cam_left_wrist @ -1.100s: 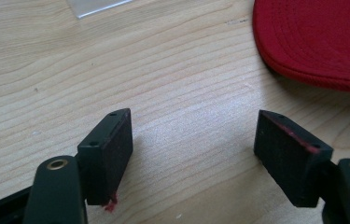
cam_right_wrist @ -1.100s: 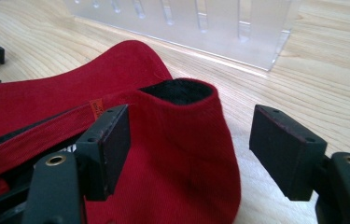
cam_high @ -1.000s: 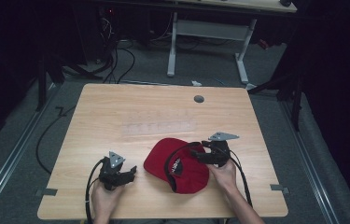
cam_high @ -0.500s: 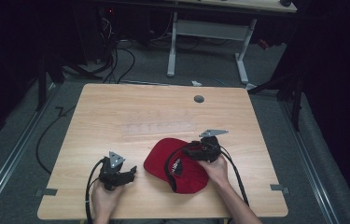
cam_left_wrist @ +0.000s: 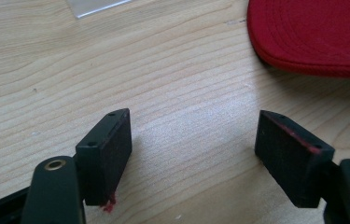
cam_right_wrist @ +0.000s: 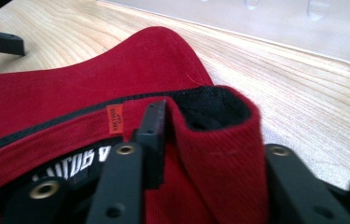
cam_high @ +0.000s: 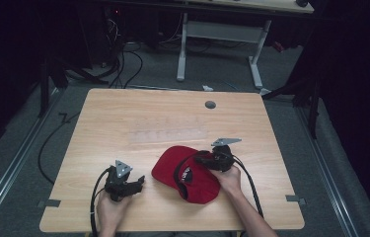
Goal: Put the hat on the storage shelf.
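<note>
A red cap [cam_high: 172,165] lies upside down on the wooden table [cam_high: 123,118], its black inner band and white lettering facing up. My right gripper [cam_high: 206,159] is at the cap's right side. In the right gripper view it [cam_right_wrist: 210,140] is shut on the cap's rim [cam_right_wrist: 219,135], one jaw inside the crown and one outside, with a fold of red cloth between them. My left gripper [cam_high: 135,181] rests low on the table to the cap's left, held by a hand. Its jaws [cam_left_wrist: 196,135] stand wide open with bare wood between them, and the cap's brim [cam_left_wrist: 312,32] lies just beyond.
A clear plastic strip [cam_high: 170,134] lies flat on the table behind the cap, also seen as a clear plastic strip [cam_right_wrist: 266,23] in the right gripper view. A grey grommet [cam_high: 210,104] sits near the far edge. Cables and a desk frame [cam_high: 219,34] stand on the floor beyond.
My right gripper has moved left from the cap's right side onto its rim and now grips it. The left gripper and the cap have stayed put.
</note>
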`<state>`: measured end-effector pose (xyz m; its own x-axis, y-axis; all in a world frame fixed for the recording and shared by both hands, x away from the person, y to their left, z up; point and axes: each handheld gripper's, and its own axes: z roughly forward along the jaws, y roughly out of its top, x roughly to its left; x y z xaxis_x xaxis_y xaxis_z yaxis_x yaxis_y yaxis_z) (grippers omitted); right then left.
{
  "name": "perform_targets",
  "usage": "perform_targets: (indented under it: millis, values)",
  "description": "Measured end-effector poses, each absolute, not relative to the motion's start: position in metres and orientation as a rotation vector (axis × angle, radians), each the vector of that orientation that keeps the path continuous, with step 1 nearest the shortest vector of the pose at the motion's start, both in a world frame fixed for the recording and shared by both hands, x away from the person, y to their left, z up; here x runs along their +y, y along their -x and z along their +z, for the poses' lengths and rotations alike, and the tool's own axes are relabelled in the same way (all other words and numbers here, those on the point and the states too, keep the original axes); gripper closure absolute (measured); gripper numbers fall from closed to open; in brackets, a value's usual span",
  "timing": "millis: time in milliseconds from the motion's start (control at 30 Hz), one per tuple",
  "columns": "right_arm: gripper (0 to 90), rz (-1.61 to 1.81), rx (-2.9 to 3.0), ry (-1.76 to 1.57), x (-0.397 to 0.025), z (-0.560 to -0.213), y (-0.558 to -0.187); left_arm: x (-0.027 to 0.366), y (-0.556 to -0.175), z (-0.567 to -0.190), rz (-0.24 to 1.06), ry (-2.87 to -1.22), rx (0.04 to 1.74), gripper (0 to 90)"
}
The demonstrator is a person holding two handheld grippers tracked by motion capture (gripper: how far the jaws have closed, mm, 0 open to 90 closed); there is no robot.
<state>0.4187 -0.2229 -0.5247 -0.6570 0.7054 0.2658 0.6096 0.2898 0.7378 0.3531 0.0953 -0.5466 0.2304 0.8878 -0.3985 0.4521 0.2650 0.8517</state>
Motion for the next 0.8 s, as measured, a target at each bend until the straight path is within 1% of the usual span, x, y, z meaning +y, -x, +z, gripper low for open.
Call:
perform_targets:
  millis: [33,67,100,133,200,333,800]
  values:
    - [71.7,1.319,2.436,-1.236,-0.224,-0.524,-0.418,0.095,-0.353,-0.547,0.482,-1.36,1.395,27.4]
    - [75.5,1.333,2.443,-1.21,-0.225,-0.522,-0.416,0.095,-0.353,-0.547,0.483,-1.361,1.395,27.4]
    - [75.5,1.333,2.443,-1.21,-0.225,-0.522,-0.416,0.095,-0.353,-0.547,0.483,-1.361,1.395,27.1]
    - [78.1,1.348,2.45,-1.191,-0.226,-0.52,-0.413,0.095,-0.353,-0.547,0.484,-1.361,1.394,27.0]
    - [79.5,1.353,2.453,-1.176,-0.228,-0.517,-0.409,0.095,-0.353,-0.547,0.484,-1.362,1.394,26.9]
    - [81.0,1.375,2.446,-1.169,-0.23,-0.511,-0.402,0.095,-0.353,-0.547,0.482,-1.362,1.393,26.6]
    - [81.9,1.422,2.408,-1.221,-0.241,-0.493,-0.39,0.095,-0.353,-0.547,0.483,-1.364,1.392,26.7]
